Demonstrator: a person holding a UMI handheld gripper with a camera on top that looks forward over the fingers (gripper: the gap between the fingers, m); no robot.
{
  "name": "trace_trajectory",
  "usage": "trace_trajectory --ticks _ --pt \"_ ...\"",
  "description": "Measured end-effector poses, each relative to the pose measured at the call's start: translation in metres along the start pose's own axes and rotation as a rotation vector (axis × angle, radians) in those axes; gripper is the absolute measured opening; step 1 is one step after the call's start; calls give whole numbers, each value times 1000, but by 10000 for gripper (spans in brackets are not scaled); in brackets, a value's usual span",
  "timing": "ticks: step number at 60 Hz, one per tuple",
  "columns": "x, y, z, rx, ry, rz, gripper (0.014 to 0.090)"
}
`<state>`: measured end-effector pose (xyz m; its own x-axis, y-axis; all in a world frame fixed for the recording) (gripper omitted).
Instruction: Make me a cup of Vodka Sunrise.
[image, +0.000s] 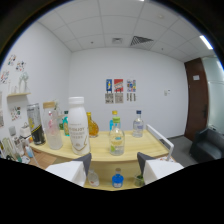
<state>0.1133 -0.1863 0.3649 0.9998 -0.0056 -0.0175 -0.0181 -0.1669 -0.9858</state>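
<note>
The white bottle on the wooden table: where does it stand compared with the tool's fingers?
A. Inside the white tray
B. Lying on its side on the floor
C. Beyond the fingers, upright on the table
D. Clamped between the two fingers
C. The white bottle stands upright on the wooden table, well beyond the open tool, whose fingers touch nothing.

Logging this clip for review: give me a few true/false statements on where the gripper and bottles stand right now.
1. The gripper is open and holds nothing. True.
2. The white bottle lies on its side. False: it stands upright on the wooden table.
3. A small clear bottle stands beyond the fingers. True.
4. The wall posters hang on the brown door. False: they hang on the white back wall.
</note>
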Motion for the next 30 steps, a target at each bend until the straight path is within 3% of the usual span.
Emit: trace_trajectory --ticks 9,13,14,15,21,27,30 --pt "7 -22 43 20 7 -23 847" --pt "9 -25 59 13 6 -19 807" --pt "9 -25 62 11 6 -18 743" --pt "9 -26 65 8 4 -18 777" --pt "9 -20 84 -24 -5 -16 645" --pt "6 -16 87 -42 -17 -3 389" --pt "9 -18 88 -34 -2 -2 371"
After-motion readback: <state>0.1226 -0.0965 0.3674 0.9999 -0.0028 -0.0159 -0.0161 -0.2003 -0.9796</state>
